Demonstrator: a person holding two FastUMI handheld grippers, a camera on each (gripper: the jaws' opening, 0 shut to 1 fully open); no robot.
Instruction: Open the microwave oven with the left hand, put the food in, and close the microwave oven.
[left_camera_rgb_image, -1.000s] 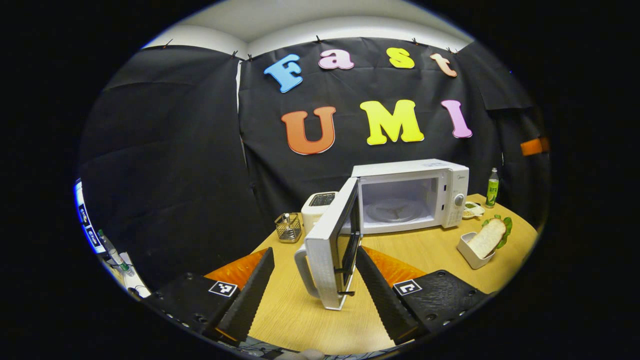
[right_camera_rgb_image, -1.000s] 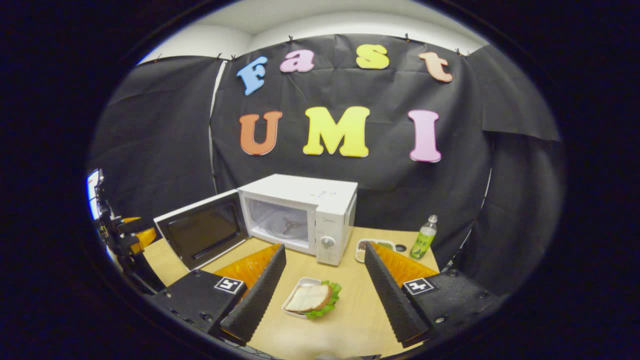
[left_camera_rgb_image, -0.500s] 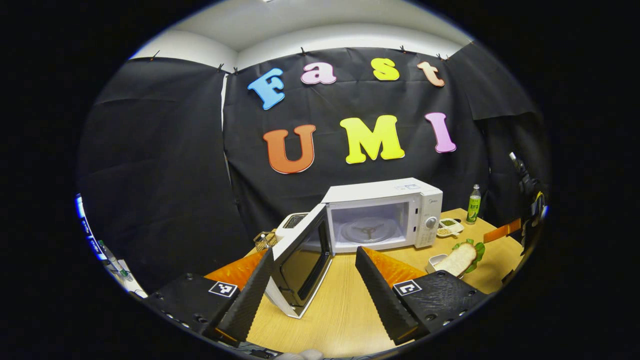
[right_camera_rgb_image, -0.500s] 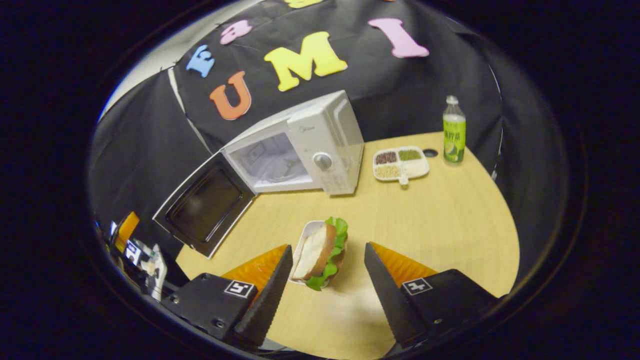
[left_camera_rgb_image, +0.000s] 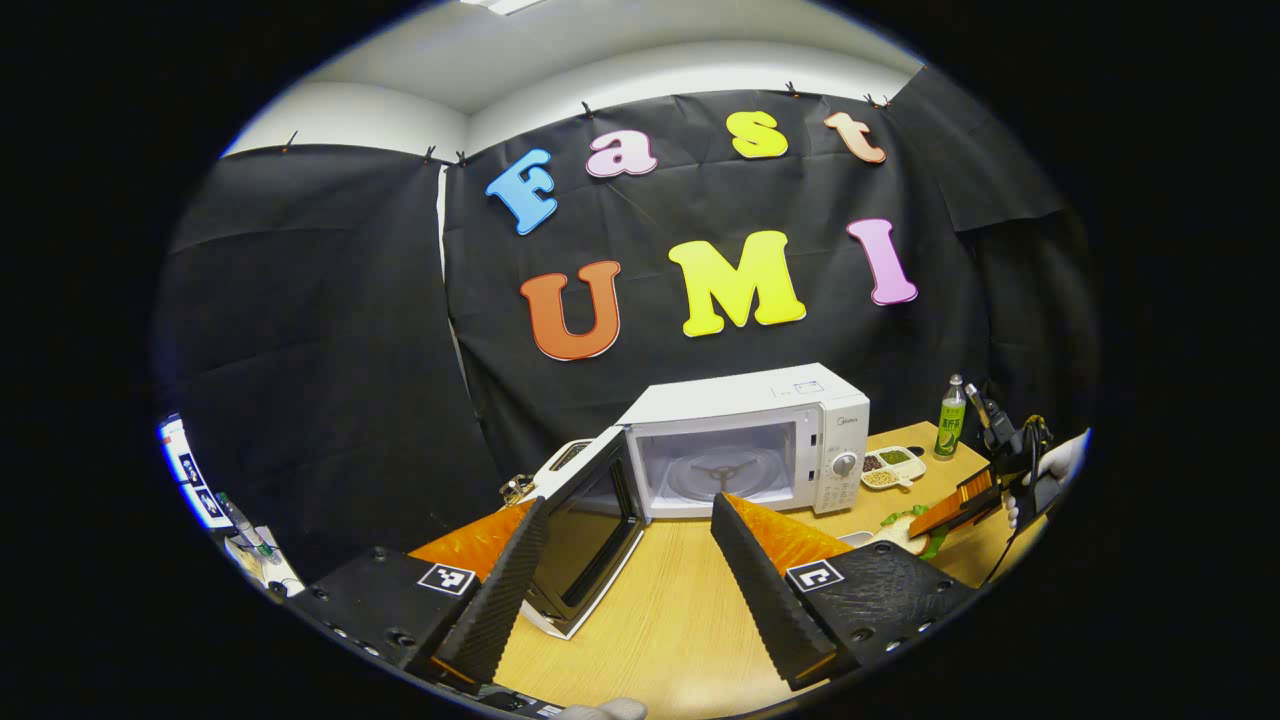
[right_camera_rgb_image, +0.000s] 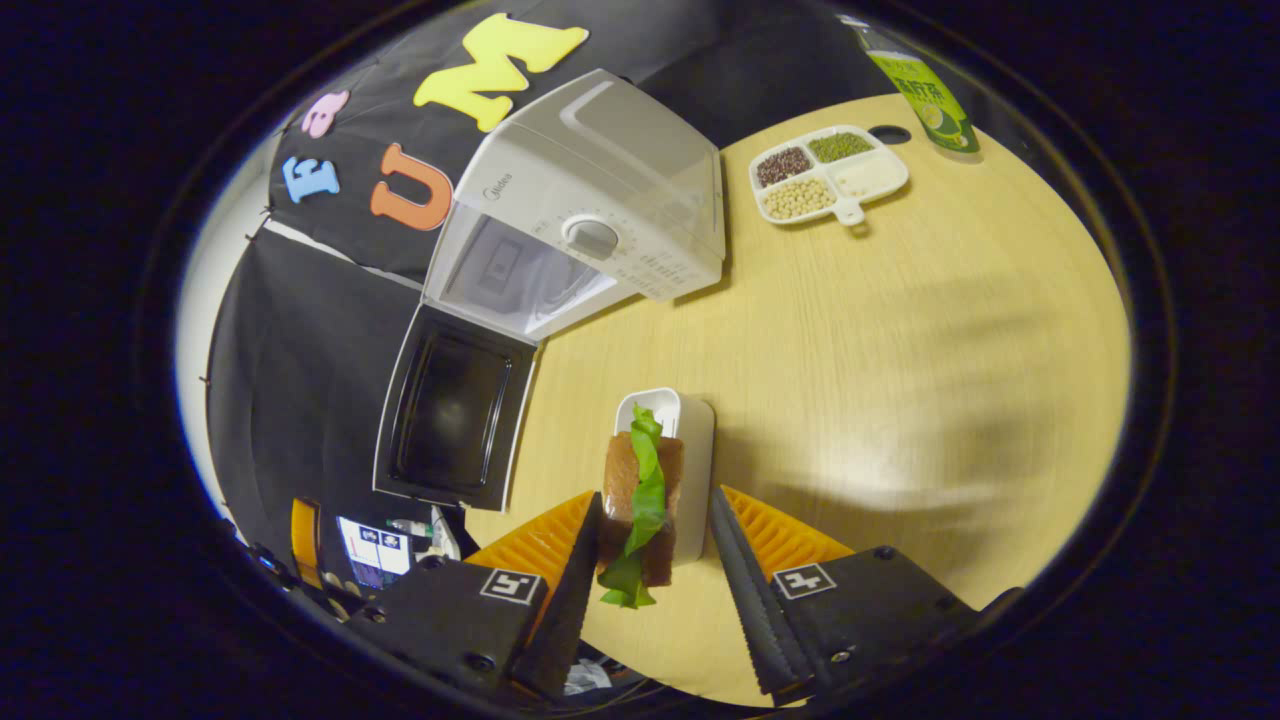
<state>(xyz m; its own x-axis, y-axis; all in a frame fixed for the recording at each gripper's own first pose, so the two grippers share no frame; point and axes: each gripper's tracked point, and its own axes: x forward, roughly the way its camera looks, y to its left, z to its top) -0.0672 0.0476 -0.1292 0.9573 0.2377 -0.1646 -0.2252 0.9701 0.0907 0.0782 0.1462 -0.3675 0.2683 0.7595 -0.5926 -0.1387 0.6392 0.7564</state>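
While the white microwave oven (left_camera_rgb_image: 745, 440) stands on the pale wood-grain table (right_camera_rgb_image: 900, 330) with its dark-windowed door (left_camera_rgb_image: 585, 540) swung wide, the round glass turntable shows inside the boxy cavity. In the left gripper view, the left gripper (left_camera_rgb_image: 630, 570) hovers over the table near the door's edge, its black ribbed, wedge-shaped fingers spread apart with nothing between them; orange ridged panels back each finger. In the right gripper view, the right gripper (right_camera_rgb_image: 650, 580) is lowered around the sandwich (right_camera_rgb_image: 640, 500), which stands on edge with brown bread and a frilly green lettuce leaf in a small white rectangular dish (right_camera_rgb_image: 685, 440) in front of the oven. Its fingers flank the sandwich and dish closely, but whether they press on them cannot be told. Farther back on the table lie a white divided tray (right_camera_rgb_image: 830, 180) of beans and grains and a green-labelled plastic bottle (right_camera_rgb_image: 920, 90). Black cloth drapes the booth walls beneath a white ceiling. At the far right of the left gripper view, a gloved hand (left_camera_rgb_image: 1055, 470) holds the right gripper above the sandwich.
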